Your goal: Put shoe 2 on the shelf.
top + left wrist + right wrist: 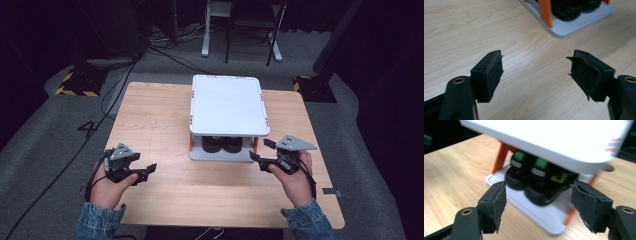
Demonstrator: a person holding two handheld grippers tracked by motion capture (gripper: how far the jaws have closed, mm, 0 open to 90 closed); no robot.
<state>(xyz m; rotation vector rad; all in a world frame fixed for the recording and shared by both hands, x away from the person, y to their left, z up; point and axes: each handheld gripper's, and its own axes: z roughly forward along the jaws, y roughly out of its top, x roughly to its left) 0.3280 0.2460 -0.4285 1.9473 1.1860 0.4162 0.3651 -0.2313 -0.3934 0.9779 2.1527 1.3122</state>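
Observation:
A white two-level rack point(227, 105) on orange posts stands at the middle back of the wooden table point(160, 115). A pair of black shoes point(222, 145) sits on its lower shelf. In the right gripper view the shoes point(531, 180) show green tabs, under the white top plate point(549, 140). My right gripper point(261, 150) is open at the rack's front right corner, its jaws pointing at the shoes with nothing between them point(537, 188). My left gripper point(147, 170) is open and empty over bare table left of the rack point(536, 67), with the rack's base point(574, 25) farther off.
Grey carpet surrounds the table. Stand bases with yellow-black tape point(75, 85) sit at the back left, and another dark base point(312, 87) at the back right. Cables point(115, 95) run across the floor. White furniture legs point(206, 30) stand behind the table.

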